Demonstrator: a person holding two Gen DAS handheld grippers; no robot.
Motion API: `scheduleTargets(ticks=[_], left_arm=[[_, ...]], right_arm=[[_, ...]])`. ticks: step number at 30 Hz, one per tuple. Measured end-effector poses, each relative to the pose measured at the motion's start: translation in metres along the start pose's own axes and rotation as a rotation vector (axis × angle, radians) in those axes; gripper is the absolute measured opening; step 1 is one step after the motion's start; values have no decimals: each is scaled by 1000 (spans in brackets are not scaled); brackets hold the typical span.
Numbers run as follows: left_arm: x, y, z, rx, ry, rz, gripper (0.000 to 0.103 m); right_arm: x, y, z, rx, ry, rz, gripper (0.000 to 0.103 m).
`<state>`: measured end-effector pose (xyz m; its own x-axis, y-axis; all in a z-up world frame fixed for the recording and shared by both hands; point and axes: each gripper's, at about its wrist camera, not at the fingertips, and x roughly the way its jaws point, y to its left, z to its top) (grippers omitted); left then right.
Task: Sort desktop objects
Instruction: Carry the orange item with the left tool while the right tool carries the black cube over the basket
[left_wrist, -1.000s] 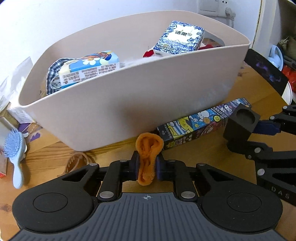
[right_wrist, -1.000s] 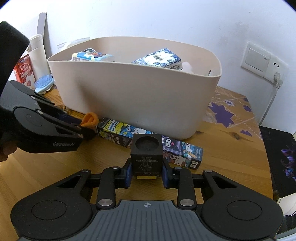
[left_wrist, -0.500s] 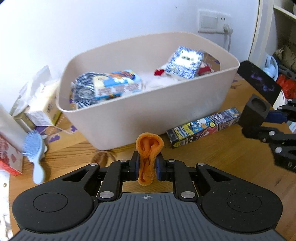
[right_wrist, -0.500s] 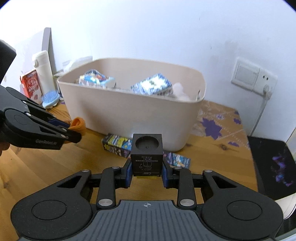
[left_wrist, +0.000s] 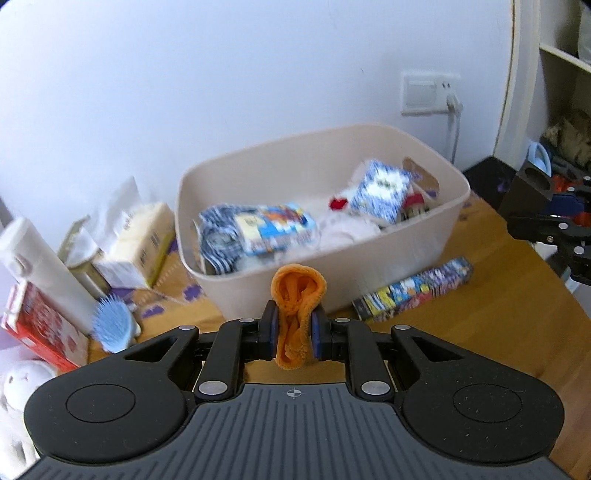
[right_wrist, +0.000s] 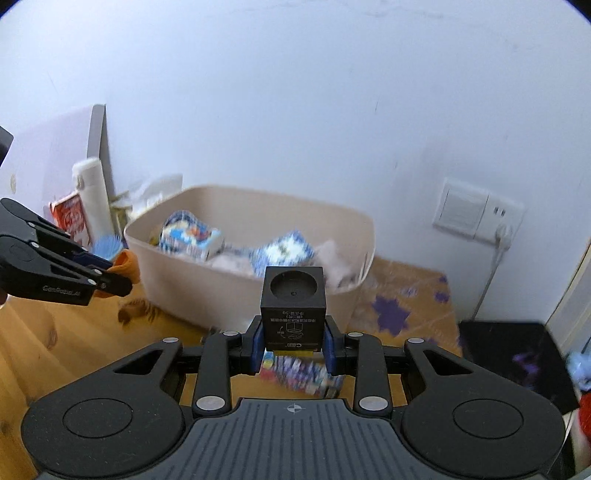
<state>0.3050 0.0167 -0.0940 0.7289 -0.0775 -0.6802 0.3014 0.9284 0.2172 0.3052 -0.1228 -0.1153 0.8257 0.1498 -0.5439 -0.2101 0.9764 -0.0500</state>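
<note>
Orange terry cloth (left_wrist: 297, 310), folded into a soft loop, sits pinched between the jaws of the left gripper (left_wrist: 294, 334), held up in the air in front of the beige plastic tub (left_wrist: 413, 236). The right gripper (right_wrist: 293, 345) has its jaws clenched on a black cube with a round hollow in its top face (right_wrist: 293, 306), also lifted clear of the wood.

Just beyond both grippers the tub stands on the wooden tabletop (left_wrist: 480, 317), already holding a blue-and-white patterned tissue pack (left_wrist: 382, 190), a blue carton with cartoon print (left_wrist: 275, 229), checked fabric and some white fluffy stuff; motion blur hides the finer detail. A long cartoon-printed box (left_wrist: 413, 293) lies flat on the wood against the tub's near wall.

To the tub's left, by the wall, are a pale blue hairbrush (left_wrist: 110, 328), a white flask (left_wrist: 44, 269) leaning, a red carton (left_wrist: 37, 332) and a cream tissue box (left_wrist: 136, 247). A tan mat with purple flower shapes (right_wrist: 402, 306) covers the tabletop on the tub's right side, and a black mat (right_wrist: 517, 362) lies further right.

The wall behind is plain white, with a switch-and-socket plate (right_wrist: 476, 218) carrying a plugged-in white cable. Shelving shows at the far right of the left wrist view.
</note>
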Motion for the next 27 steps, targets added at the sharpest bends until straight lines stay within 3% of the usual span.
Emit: scheduleTargets(ticks=[15, 27], left_arm=[[-20, 32, 54, -6, -114, 54, 17], [-6, 32, 93, 5, -166, 55, 17]], right_arm=[[-7, -24, 52, -70, -119, -59, 29], [14, -27, 91, -113, -140, -86, 29]])
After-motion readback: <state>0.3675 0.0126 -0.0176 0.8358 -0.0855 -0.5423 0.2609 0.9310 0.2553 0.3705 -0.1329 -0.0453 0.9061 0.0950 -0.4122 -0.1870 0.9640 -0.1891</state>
